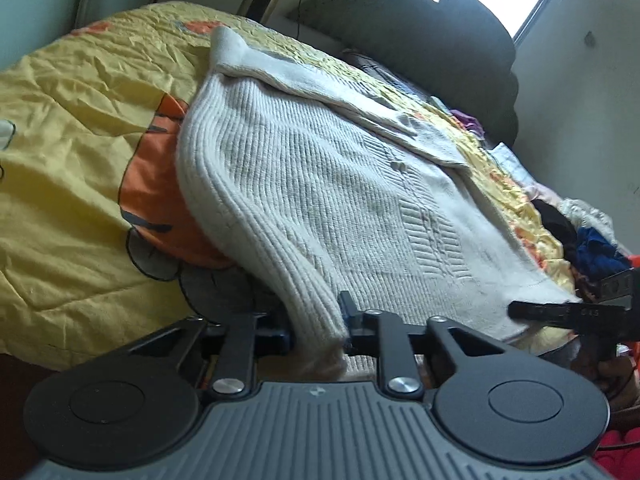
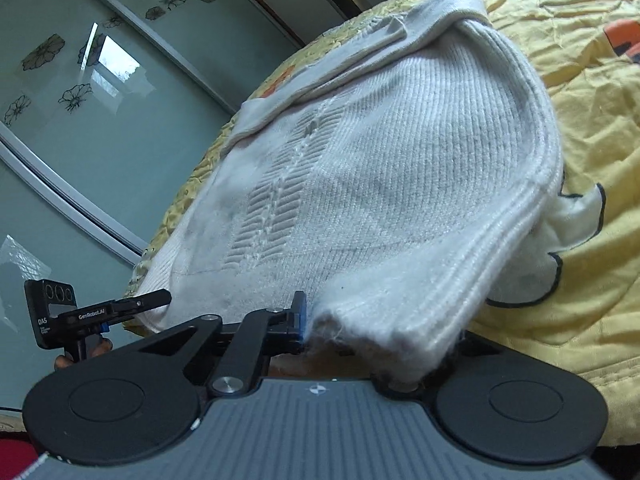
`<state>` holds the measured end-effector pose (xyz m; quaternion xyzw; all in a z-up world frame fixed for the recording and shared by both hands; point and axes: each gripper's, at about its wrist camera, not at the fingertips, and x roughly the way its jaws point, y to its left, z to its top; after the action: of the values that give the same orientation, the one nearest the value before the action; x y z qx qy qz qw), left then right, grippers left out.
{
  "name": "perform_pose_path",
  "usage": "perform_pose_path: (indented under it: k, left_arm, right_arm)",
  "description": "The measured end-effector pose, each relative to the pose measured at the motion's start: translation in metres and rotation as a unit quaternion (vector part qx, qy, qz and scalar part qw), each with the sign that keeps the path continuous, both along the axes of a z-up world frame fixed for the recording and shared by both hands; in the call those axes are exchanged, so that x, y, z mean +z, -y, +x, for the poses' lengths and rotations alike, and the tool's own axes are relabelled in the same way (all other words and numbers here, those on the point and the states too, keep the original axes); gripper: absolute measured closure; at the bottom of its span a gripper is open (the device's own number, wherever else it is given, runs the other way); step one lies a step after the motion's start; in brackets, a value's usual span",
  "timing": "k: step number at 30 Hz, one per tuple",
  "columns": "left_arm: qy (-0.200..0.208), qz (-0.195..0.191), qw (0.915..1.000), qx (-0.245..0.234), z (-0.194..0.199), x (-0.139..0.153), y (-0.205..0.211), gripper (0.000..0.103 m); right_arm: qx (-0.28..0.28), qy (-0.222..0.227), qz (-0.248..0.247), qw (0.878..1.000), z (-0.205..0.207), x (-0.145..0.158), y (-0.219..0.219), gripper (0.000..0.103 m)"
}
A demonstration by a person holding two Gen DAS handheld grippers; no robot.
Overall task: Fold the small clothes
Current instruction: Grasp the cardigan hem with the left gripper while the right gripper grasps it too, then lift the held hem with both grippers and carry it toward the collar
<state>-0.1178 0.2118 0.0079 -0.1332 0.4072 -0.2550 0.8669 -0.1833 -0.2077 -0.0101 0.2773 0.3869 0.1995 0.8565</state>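
White knit sweater [image 1: 320,184] lay lengthwise away across the quilt [image 1: 72,128], hem corners clamped by left hand-held gripper [image 1: 316,332] and right hand-held gripper [image 2: 360,340].

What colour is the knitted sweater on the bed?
Off-white, ribbed knit sweater with a herringbone panel; clearest in the right wrist view.

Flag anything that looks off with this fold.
The sweater has grey, dirty-looking smudges around its patterned middle. The collar end lies bunched and askew on the quilt. Both the left gripper and right gripper pinch the near hem.
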Motion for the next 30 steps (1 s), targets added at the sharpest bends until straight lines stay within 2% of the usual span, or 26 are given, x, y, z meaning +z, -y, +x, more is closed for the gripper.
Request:
perform_pose_path:
  k: [3, 9, 13, 19, 24, 30]
  left_arm:
    - [0.02, 0.021, 0.9995, 0.011, -0.004, 0.01, 0.007, 0.086]
    - [0.099, 0.06, 0.993, 0.021, -0.016, 0.046, 0.027, 0.087]
    - [0.14, 0.119, 0.9824, 0.037, -0.013, 0.061, 0.049, 0.087]
    - [0.191, 0.166, 0.9653, 0.064, -0.009, 0.075, 0.077, 0.087]
    - [0.219, 0.172, 0.9569, 0.082, -0.003, 0.085, 0.088, 0.087]
    - [0.227, 0.193, 0.9488, 0.105, 0.004, 0.087, 0.097, 0.087]
  right_arm:
    - [0.004, 0.013, -0.014, 1.0, -0.003, 0.005, 0.0, 0.087]
    - [0.006, 0.052, -0.043, 0.998, -0.002, 0.025, -0.006, 0.088]
    - [0.004, 0.081, -0.068, 0.994, 0.003, 0.04, -0.011, 0.088]
    - [-0.005, 0.125, -0.109, 0.986, 0.013, 0.058, -0.021, 0.089]
    - [-0.012, 0.154, -0.147, 0.977, 0.021, 0.069, -0.028, 0.089]
    - [-0.03, 0.18, -0.17, 0.968, 0.027, 0.077, -0.028, 0.091]
